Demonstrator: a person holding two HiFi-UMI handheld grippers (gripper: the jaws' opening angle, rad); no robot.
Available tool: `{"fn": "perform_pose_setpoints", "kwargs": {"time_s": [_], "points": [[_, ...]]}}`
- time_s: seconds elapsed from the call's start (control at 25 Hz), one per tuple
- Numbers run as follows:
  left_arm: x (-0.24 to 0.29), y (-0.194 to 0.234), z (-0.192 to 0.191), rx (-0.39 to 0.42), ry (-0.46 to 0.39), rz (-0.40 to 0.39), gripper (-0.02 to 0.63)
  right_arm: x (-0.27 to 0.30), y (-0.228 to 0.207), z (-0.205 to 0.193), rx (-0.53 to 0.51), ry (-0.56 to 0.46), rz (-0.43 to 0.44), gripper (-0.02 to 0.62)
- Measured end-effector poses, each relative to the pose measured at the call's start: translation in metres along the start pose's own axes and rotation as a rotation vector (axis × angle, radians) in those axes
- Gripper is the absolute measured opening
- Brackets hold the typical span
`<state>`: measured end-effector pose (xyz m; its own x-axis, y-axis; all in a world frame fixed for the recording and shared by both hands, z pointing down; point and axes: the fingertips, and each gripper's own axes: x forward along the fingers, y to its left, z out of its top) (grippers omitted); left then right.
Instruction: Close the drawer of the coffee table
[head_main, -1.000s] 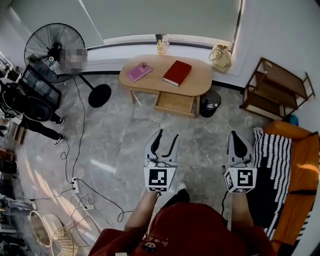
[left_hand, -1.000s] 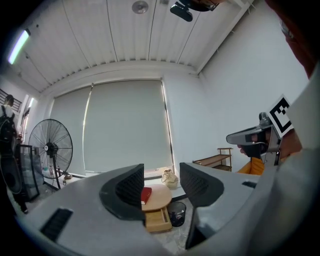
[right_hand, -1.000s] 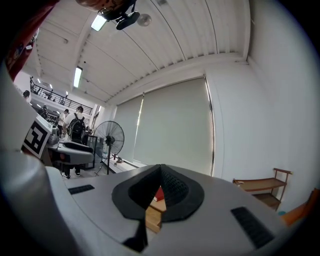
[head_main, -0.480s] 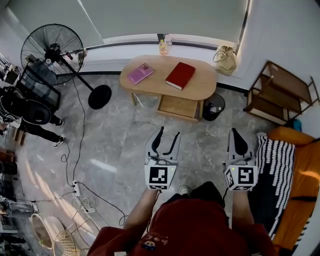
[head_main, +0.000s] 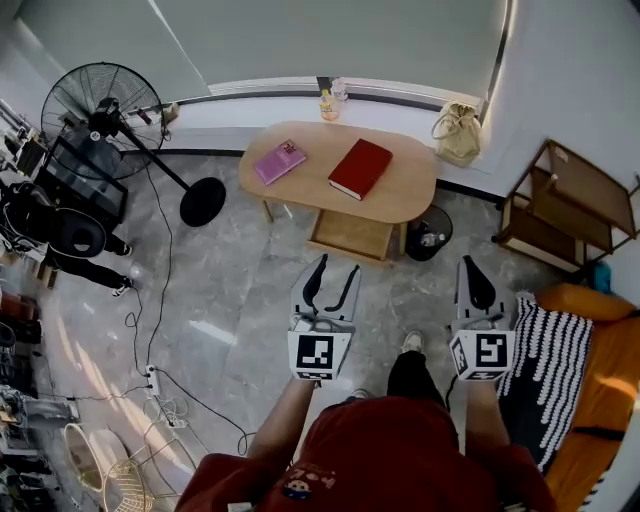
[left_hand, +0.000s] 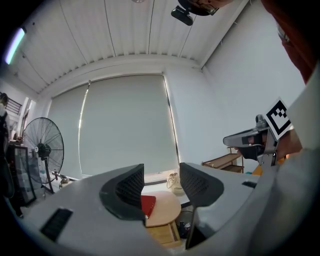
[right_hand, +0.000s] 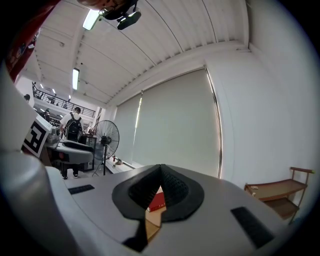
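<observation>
drawer (head_main: 350, 236) under coffee table (head_main: 410, 190); two books (head_main: 360, 168) on top; bin (head_main: 432, 232) beside its right end; fan (head_main: 100, 105) left; shelf (head_main: 565, 200) right

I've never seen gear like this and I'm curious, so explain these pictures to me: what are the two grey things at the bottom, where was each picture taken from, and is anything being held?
A person carries two hand-held grippers. The top-down picture comes from a camera on the person's head. The other two come from cameras riding on each gripper, looking along its jaws. The left gripper has its jaws apart, the right gripper has them together, and neither holds anything. Ahead stands a coffee table with a red book and a pink book on top, and its drawer is open.
</observation>
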<state>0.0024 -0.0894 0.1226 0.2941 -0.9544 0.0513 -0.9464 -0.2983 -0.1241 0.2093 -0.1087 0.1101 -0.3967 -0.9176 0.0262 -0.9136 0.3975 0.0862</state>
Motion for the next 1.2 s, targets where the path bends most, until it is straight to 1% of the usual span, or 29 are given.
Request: {"fn": "perform_pose_setpoints", "kwargs": {"time_s": [0.16, 0.24, 0.4, 0.6, 0.72, 0.8, 0.96, 1.12, 1.2], "points": [[0.053, -0.011, 0.018, -0.004, -0.018, 0.025, 0.229, 0.039, -0.044, 0.009, -0.024, -0.008, 0.033, -0.003], [0.080, -0.018, 0.023, -0.006, -0.013, 0.038, 0.229, 0.059, -0.067, 0.009, -0.030, -0.014, 0.053, -0.003], [0.128, -0.031, 0.029, 0.001, -0.016, 0.064, 0.229, 0.094, -0.108, -0.002, -0.001, -0.007, 0.081, -0.003], [0.163, -0.038, 0.033, 0.006, -0.011, 0.105, 0.229, 0.124, -0.135, -0.015, 0.027, 0.002, 0.127, -0.003], [0.172, -0.034, 0.035, 0.006, -0.022, 0.139, 0.229, 0.141, -0.140, -0.019, 0.033, 0.000, 0.158, -0.003], [0.173, -0.030, 0.030, 0.007, -0.003, 0.159, 0.229, 0.150, -0.138, -0.019, 0.040, -0.009, 0.182, -0.003], [0.168, -0.017, 0.025, 0.009, 0.002, 0.184, 0.229, 0.158, -0.123, -0.014, 0.052, -0.046, 0.239, -0.003], [0.159, 0.001, 0.018, 0.037, -0.003, 0.201, 0.229, 0.166, -0.105, -0.013, 0.051, -0.056, 0.253, -0.003], [0.152, 0.012, 0.018, 0.034, -0.003, 0.212, 0.229, 0.172, -0.093, -0.008, 0.044, -0.063, 0.261, -0.003]]}}
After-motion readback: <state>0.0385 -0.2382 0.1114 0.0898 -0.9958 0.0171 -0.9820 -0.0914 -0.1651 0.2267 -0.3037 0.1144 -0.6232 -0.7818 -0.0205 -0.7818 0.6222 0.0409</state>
